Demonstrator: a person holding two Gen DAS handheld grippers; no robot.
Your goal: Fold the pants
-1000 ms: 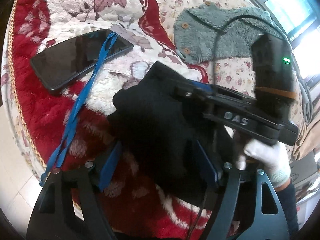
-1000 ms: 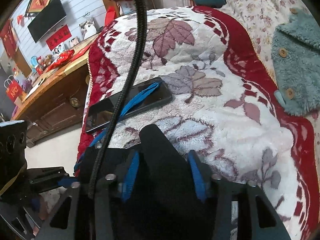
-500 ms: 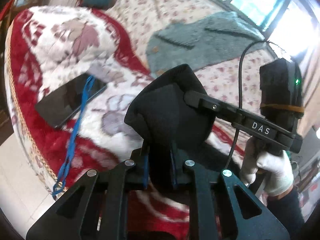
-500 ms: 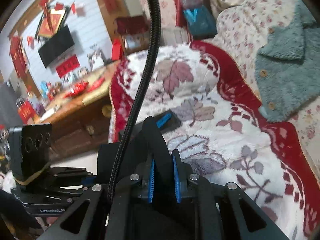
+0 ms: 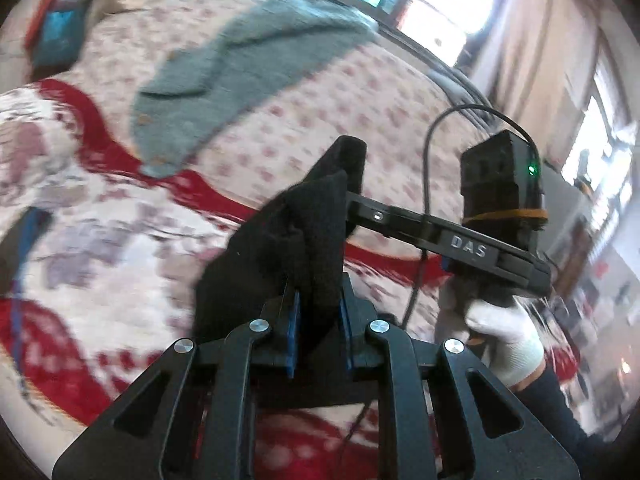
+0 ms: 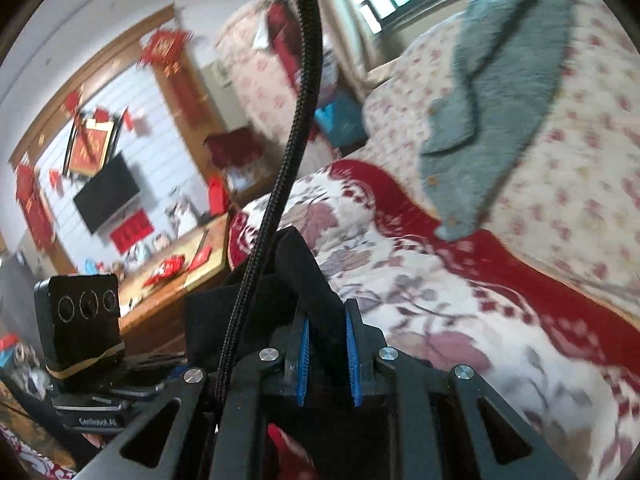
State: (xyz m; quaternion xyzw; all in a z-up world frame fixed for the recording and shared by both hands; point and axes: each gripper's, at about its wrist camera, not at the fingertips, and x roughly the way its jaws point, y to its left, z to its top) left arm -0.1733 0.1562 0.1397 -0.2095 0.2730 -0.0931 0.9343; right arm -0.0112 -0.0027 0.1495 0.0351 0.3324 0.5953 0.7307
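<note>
Black pants [image 5: 280, 248] pinched in both grippers and held up above the red floral blanket [image 5: 100, 240], probably to let the cloth hang straight before a fold. Left gripper [image 5: 318, 334] nearly closed, blue pads clamping a thick bunch of fabric. Right gripper [image 6: 326, 360] likewise narrowed onto a ridge of the same black cloth. Held close together, presumably gripping one edge. Grey-green fleece garment [image 5: 248, 64] lying apart on the flowered bedspread [image 5: 360, 92]. "DAS" readable on the right tool's arm; "GenRobot.AI", faintly, on the left one.
</note>
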